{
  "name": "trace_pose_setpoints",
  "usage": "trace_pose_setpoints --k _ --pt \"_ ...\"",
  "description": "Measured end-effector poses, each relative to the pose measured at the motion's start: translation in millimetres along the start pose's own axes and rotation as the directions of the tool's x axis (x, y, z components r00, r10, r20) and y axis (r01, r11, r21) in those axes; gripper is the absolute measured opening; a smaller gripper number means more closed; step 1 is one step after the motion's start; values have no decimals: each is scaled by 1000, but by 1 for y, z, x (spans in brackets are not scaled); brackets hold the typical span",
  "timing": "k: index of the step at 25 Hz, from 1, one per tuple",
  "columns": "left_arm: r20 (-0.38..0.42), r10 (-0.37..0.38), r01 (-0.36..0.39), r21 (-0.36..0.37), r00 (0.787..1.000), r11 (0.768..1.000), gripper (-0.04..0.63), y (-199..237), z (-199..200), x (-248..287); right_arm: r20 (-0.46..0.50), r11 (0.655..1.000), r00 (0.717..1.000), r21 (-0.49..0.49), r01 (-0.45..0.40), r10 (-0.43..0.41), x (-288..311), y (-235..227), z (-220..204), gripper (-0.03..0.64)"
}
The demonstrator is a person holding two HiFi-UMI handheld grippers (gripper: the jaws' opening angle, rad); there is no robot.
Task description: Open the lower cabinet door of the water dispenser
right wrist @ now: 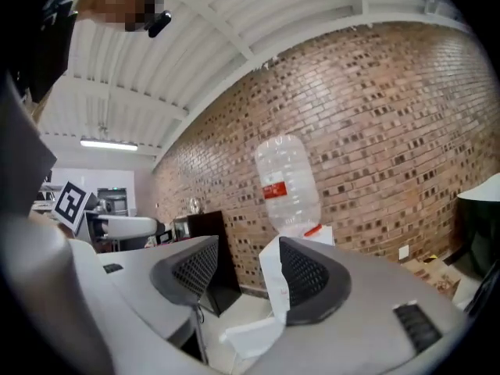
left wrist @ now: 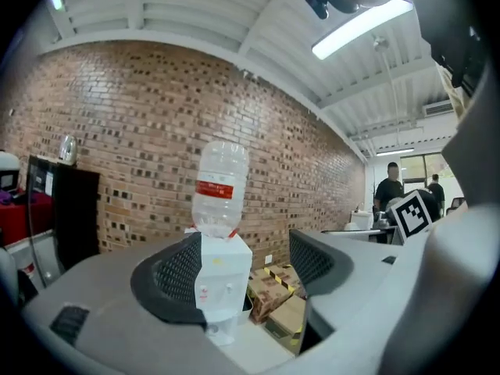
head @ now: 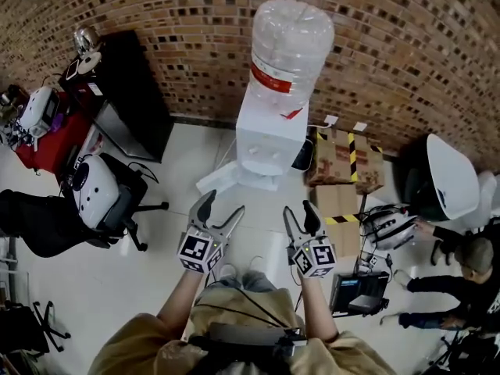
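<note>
Two grippers hang side by side in front of the water dispenser (head: 269, 135), both well short of it and touching nothing. The left gripper (head: 223, 203) has its jaws spread wide with nothing between them; in the left gripper view (left wrist: 244, 266) the water dispenser (left wrist: 223, 283) shows far off through the gap. The right gripper (head: 300, 209) also has its jaws apart and empty, and in the right gripper view (right wrist: 248, 272) the dispenser (right wrist: 269, 280) appears beyond them, partly behind the right-hand jaw.

The dispenser stands on the pale floor (head: 180, 155) with its back against the brick wall (head: 195, 22). A big clear bottle (head: 291, 33) with a red label sits upside down on top of it. At its foot, a white panel (head: 223, 180) juts out to the left in the head view; whether this is the lower door I cannot tell.

Just right of the dispenser lie cardboard boxes (head: 344, 158) with yellow-black tape. Left of it, against the same wall, stands a black cabinet (head: 133, 92), and farther left an office chair (head: 101, 194). Well to the dispenser's right a person (head: 461, 264) crouches.
</note>
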State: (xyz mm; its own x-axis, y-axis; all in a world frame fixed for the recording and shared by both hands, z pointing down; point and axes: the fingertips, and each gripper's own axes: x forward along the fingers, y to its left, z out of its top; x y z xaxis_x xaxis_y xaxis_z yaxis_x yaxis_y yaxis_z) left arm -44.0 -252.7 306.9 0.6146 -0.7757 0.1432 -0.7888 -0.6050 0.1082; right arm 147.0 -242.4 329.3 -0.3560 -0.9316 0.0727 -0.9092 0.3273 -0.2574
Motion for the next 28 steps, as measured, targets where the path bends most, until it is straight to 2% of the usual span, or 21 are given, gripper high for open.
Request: trace_pose_setpoints --k 5,7,9,10,12,15,20,28 --pt "97 -5 1 34 995 999 333 -2 53 -16 171 998 985 -57 26 -16 -20 24 82 279" --pt "124 1 -7 47 992 999 333 2 68 -19 210 993 978 -111 34 -10 -23 34 105 308" --pt "136 17 -24 48 991 999 333 7 76 -24 236 986 972 -160 36 3 -25 45 120 310" --pt "138 23 -30 47 990 998 333 8 78 -25 246 985 969 -170 37 6 -26 49 125 346" --pt "139 26 -33 48 990 998 334 9 76 -26 270 988 963 -148 48 -6 -30 52 132 420" --pt "135 17 -24 51 991 998 333 7 71 -26 277 992 960 -106 65 -33 -31 52 133 422" --pt "113 -13 4 77 994 997 333 3 70 -21 201 967 978 -230 109 -62 -25 53 125 417" --pt "94 -51 44 76 994 996 333 2 64 -12 206 961 976 -245 124 -74 -25 54 122 416"
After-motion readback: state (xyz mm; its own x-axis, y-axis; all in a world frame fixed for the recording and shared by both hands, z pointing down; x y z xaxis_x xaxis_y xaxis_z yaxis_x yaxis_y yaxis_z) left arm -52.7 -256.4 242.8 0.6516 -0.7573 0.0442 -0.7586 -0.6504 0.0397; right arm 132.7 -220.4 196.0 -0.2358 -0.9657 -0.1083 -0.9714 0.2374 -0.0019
